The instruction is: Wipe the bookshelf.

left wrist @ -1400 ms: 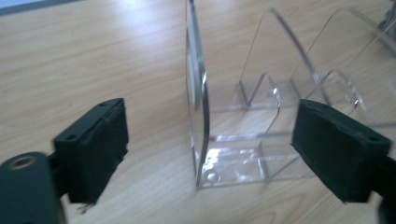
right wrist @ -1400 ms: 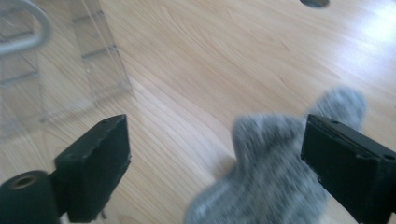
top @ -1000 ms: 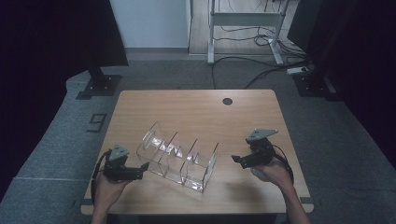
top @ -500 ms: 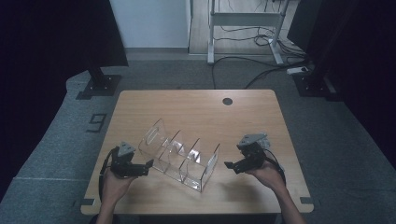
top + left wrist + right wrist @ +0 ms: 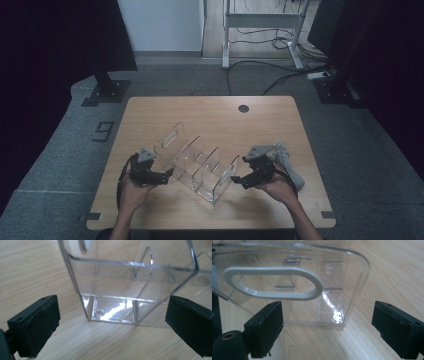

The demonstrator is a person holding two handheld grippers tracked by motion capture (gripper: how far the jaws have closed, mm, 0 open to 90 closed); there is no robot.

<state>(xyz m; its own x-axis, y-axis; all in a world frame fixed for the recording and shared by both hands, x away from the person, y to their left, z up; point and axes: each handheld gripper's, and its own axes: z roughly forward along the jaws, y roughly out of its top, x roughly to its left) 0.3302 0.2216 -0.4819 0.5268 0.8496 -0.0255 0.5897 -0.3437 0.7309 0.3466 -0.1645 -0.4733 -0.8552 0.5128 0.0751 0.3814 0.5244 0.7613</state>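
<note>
Clear organizer (no legible writing)

Clear organizer (pale wood table)

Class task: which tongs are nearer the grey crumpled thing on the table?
Right. The right tongs sit just beside the grey crumpled thing; the left tongs are across the clear organiser.

One clear acrylic organizer stands on the one wooden table. Two hand-held grippers are present: the left hand-held gripper and the right hand-held gripper. One grey crumpled cloth lies near the table's right edge.
</note>
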